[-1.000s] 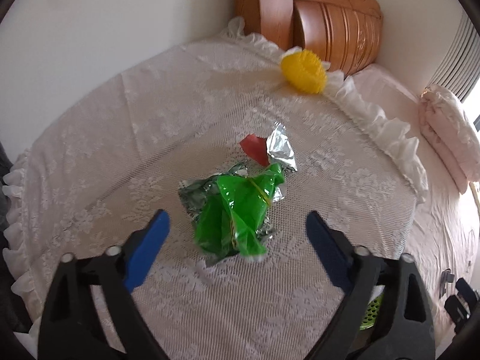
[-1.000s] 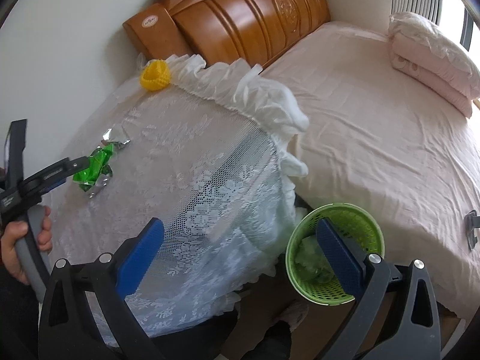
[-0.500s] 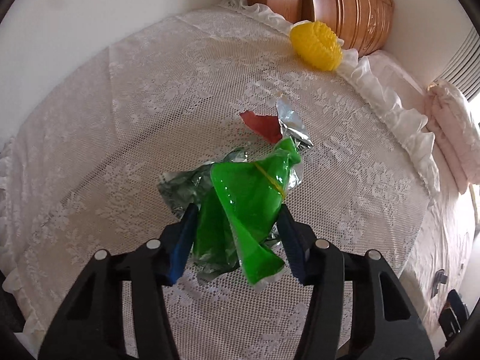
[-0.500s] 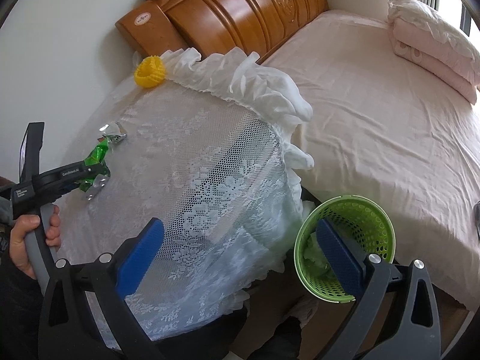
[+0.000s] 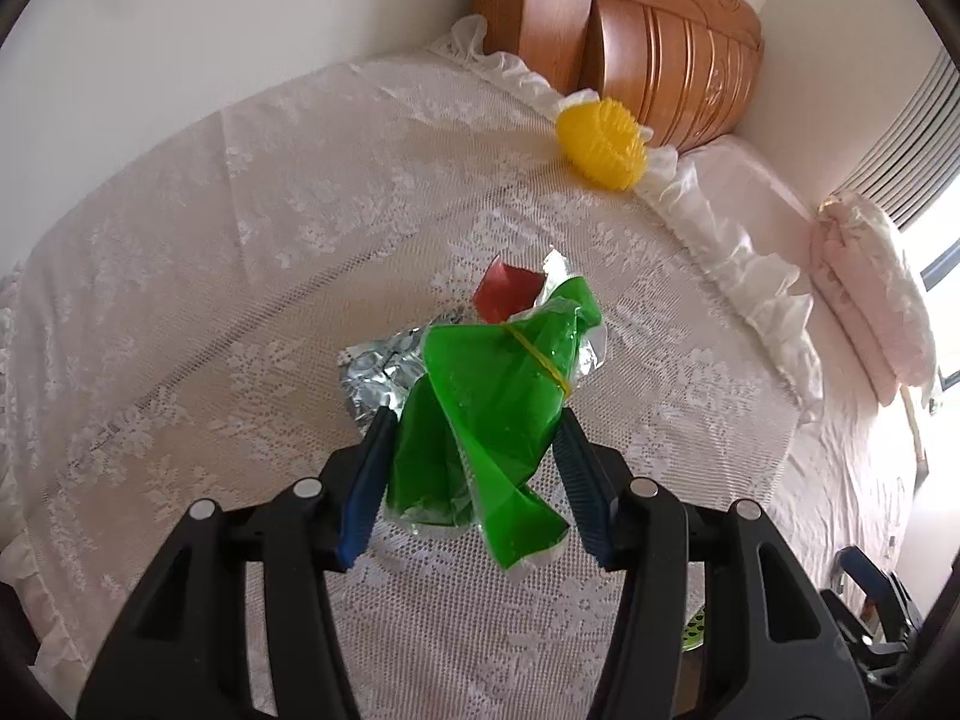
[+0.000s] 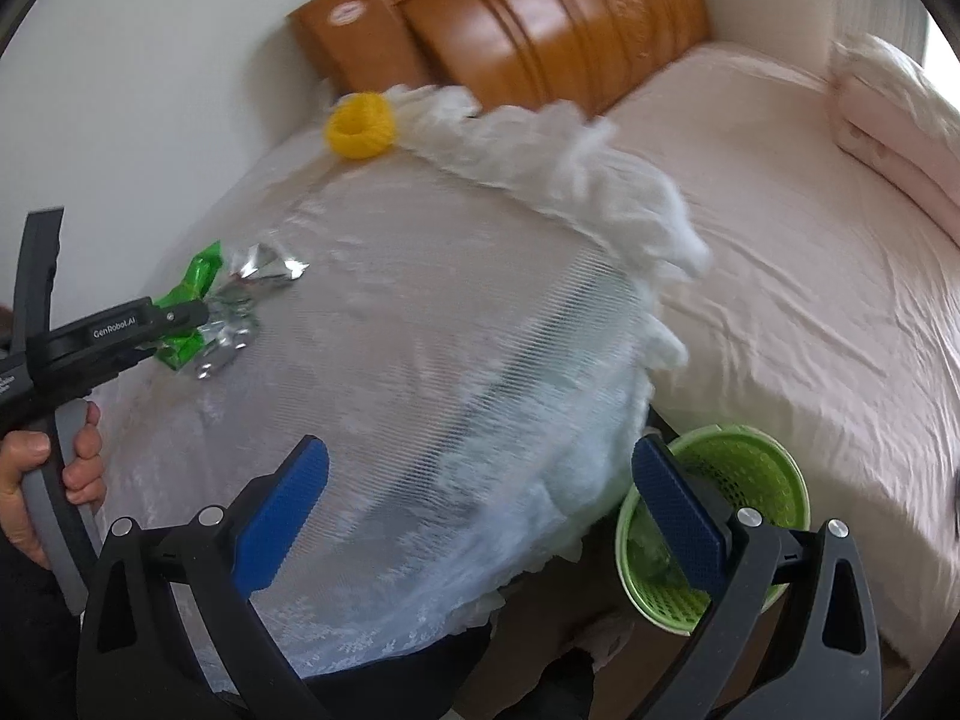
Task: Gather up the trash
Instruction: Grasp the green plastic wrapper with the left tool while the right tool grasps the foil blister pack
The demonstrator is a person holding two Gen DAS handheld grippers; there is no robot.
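Green and shiny, the crumpled wrapper (image 5: 480,414) is the trash, and it sits between the blue pads of the left tongs (image 5: 474,474), pinched on both sides; its lower end hangs just over the lace cloth on the table (image 5: 210,276), and I cannot tell if it has fully left the cloth; a red scrap (image 5: 507,294) and some foil (image 5: 378,369) lie right behind it; so the step in hand looks like the pick-up; next, I think, the wrapper must be carried off the table, to the right and down; further right, a yellow spiky ball (image 5: 603,144) rests by the frilly edge; the right tongs (image 6: 480,510) are spread wide with nothing in them; last, the green basket (image 6: 750,468) stands on the floor beside the bed (image 6: 810,240), and the drop should land inside it
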